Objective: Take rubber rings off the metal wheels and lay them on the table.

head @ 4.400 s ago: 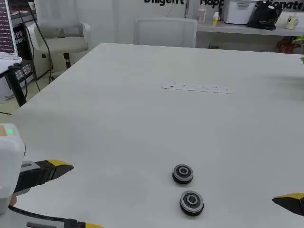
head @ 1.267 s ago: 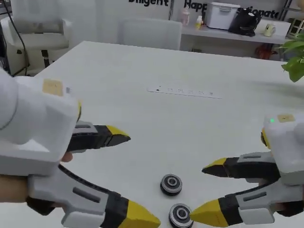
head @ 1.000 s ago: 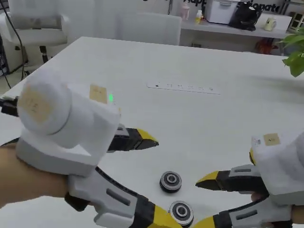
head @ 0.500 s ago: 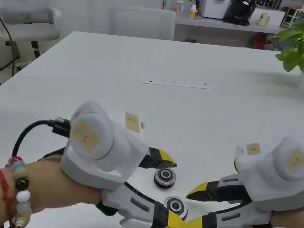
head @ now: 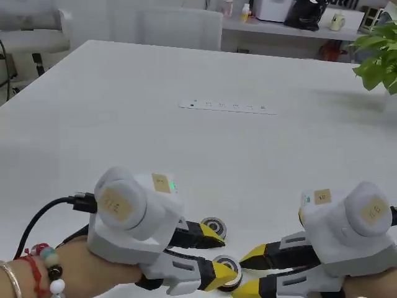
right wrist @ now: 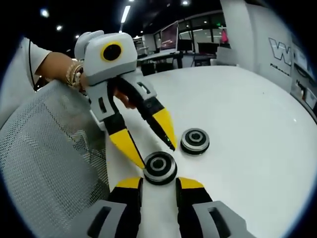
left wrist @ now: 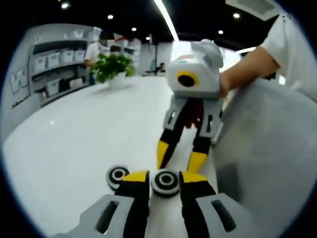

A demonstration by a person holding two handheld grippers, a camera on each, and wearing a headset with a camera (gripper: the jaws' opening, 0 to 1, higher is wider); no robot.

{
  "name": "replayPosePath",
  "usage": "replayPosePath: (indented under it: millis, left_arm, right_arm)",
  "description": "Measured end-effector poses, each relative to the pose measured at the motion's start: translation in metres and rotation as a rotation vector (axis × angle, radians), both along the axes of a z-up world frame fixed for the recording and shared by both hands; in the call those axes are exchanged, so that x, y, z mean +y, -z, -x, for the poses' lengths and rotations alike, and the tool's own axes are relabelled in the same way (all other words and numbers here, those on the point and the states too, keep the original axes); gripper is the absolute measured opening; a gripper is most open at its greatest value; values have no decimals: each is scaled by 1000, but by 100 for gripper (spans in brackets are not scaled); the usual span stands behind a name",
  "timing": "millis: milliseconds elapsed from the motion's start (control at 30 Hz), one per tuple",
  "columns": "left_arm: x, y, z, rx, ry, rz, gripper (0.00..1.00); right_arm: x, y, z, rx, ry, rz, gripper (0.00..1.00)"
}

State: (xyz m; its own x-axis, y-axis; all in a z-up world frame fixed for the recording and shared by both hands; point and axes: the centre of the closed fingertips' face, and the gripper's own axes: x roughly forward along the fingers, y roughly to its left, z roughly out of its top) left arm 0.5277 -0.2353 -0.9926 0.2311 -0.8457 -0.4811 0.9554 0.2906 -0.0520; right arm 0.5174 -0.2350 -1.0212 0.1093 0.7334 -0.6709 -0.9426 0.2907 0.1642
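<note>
- Left gripper (left wrist: 165,177) and right gripper (right wrist: 160,183), both spread, flank the near wheel (right wrist: 159,167): tips may clash.
- An off-centre pinch could shove it into the far wheel (head: 214,226), at its 11 o'clock in the head view.

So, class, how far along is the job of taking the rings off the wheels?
Done: nothing yet. The near wheel and far wheel both wear their dark rings, and no loose ring lies on the table. In hand: the left gripper and right gripper, both open, close in on the near wheel from opposite sides. Left: pull off both rings and lay them down.
</note>
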Motion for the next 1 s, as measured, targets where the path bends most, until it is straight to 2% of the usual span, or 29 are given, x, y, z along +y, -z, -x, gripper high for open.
replayPosePath:
  millis: [133, 167, 200, 233, 267, 300, 400, 767, 867, 967, 1000]
  left_arm:
    - [-2, 7, 3, 12, 12, -23, 20]
    - [-1, 12, 5, 7, 21, -49, 19]
    - [-2, 6, 1, -47, 24, -28, 17]
    - [3, 9, 5, -16, 14, -57, 14]
    - [3, 6, 5, -4, 5, -39, 14]
    - [6, 7, 6, 0, 5, -44, 14]
    - [7, 6, 7, -15, 9, -46, 14]
    - [5, 7, 6, -10, 7, -39, 14]
    - [3, 8, 5, -12, 11, -39, 14]
    - [3, 8, 5, -15, 16, -38, 14]
    - [3, 8, 5, -15, 17, -38, 14]
  right_arm:
    - [0, 0, 0, -11, -5, 3, 18]
    - [0, 0, 0, -17, -6, 6, 18]
    - [0, 0, 0, -17, -8, 6, 18]
    - [-1, 0, 0, -18, -7, 5, 17]
    - [-1, -1, 0, -20, -7, 5, 17]
    - [-1, 0, 0, -22, -9, 7, 17]
    - [-2, -1, 0, -28, -15, 10, 15]
    - [-2, -1, 2, -48, -34, 20, 9]
    - [-2, -1, 3, -41, -25, 17, 10]
    - [-3, -1, -2, -78, -17, 22, 16]
    - [-3, -1, -3, -74, -13, 19, 18]
